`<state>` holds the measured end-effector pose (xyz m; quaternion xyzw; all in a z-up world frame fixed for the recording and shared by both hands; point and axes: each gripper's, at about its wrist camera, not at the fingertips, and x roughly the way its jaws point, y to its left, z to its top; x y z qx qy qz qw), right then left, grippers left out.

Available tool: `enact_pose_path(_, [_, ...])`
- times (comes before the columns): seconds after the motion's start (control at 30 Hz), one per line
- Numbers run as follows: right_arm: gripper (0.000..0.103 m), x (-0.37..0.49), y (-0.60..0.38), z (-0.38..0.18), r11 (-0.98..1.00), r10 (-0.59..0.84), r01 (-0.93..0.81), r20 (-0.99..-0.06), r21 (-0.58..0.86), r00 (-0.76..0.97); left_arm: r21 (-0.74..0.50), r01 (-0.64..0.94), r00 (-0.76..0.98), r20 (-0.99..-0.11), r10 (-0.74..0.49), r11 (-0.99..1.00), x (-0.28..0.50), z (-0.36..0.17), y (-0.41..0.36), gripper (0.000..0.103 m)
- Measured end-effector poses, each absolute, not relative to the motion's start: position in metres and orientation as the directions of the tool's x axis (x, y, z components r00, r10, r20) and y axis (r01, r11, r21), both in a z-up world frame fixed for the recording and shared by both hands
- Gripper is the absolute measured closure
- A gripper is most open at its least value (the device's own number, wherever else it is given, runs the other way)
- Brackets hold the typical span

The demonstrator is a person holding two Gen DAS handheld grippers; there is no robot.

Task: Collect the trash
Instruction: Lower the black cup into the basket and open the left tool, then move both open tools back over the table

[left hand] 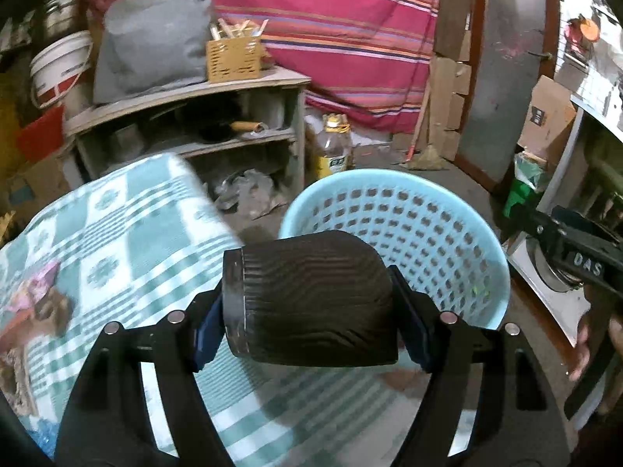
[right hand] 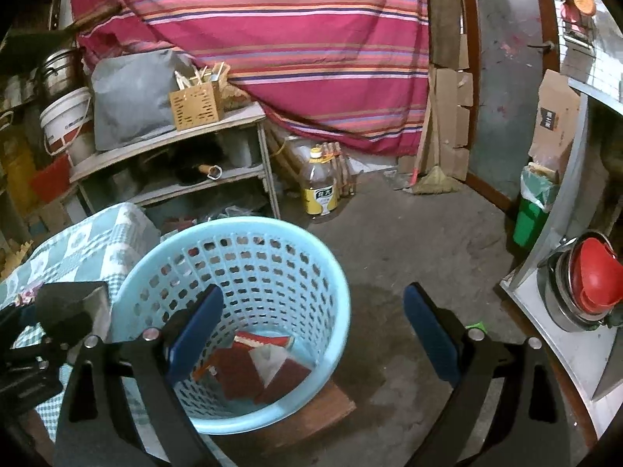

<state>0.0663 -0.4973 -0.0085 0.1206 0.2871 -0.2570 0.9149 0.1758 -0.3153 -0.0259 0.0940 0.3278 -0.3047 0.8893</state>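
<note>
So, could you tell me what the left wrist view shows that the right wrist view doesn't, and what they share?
Only the left wrist view shows the left gripper shut on a dark ribbed cup, held on its side near the blue basket, and pink wrappers on the checked tablecloth.

Only the right wrist view shows the right gripper open and holding nothing, red packaging in the basket's bottom, and a pot with a red lid.

Both show the basket, tablecloth, striped cloth, shelf unit, oil bottle and green bin.
</note>
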Motion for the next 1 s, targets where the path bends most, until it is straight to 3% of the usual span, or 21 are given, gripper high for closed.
enact_pose_path(0.33, [0.011,0.062,-0.513,-0.012,0.818,-0.425,0.572,-0.597,0.069,0.68,-0.04,0.614,0.586,-0.647,-0.488,0.789,0.208,-0.043,-0.365,0.03])
enact_pose_path(0.4, [0.011,0.065,-0.512,-0.012,0.819,-0.429,0.571,-0.599,0.059,0.677,-0.042,0.609,0.584,-0.652,-0.484,0.792,0.212,-0.046,-0.365,0.027])
enact_pose_path(0.47, [0.011,0.067,-0.511,-0.013,0.82,-0.431,0.57,-0.601,0.051,0.673,-0.046,0.606,0.579,-0.659,-0.48,0.794,0.215,-0.049,-0.365,0.016])
enact_pose_path(0.57, [0.011,0.07,-0.51,-0.015,0.82,-0.432,0.57,-0.606,0.044,0.668,-0.035,0.595,0.598,-0.648,-0.472,0.803,0.215,-0.047,-0.359,0.014])
enact_pose_path(1.0, [0.011,0.09,-0.475,-0.01,0.855,-0.388,0.516,-0.601,0.047,0.699,0.003,0.434,0.732,-0.584,-0.351,0.901,0.213,-0.008,-0.25,0.006])
